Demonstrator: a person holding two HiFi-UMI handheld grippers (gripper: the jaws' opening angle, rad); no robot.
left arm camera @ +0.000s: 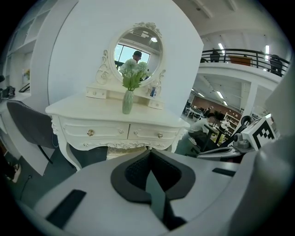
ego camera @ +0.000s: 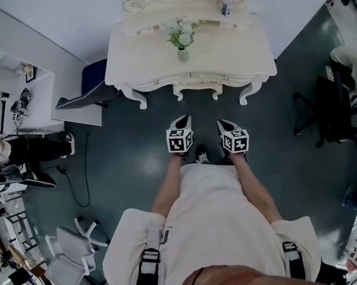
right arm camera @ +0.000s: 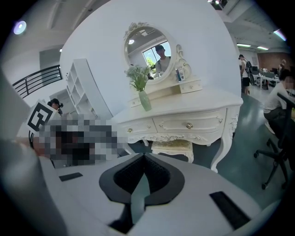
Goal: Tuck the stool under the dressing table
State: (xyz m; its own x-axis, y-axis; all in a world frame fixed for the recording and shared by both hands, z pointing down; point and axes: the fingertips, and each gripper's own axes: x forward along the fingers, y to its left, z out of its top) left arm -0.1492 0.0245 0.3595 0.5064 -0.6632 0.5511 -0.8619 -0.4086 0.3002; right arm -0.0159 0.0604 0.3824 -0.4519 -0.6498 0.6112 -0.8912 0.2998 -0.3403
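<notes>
The cream dressing table (ego camera: pixel 159 60) stands against the wall straight ahead of me. Its cream stool (right arm camera: pixel 171 146) sits beneath the table between the legs, and the stool (left arm camera: pixel 120 152) also shows under the drawers in the left gripper view. In the head view the tabletop hides it. My left gripper (ego camera: pixel 180 121) and right gripper (ego camera: pixel 223 124) hang side by side over the dark floor, a short way in front of the table. Both point at it. The left gripper (left arm camera: pixel 150 151) has its jaws closed with nothing between them, and so does the right gripper (right arm camera: pixel 144 154).
A vase of flowers (ego camera: pixel 182 39), a bottle (ego camera: pixel 227 5) and an oval mirror (left arm camera: pixel 137 48) are on the table. A dark chair (ego camera: pixel 92 81) and a white desk (ego camera: pixel 31 96) stand to its left. A black office chair (ego camera: pixel 331 110) is at right, a white chair (ego camera: pixel 70 254) at lower left, and a cable (ego camera: pixel 77 191) lies on the floor.
</notes>
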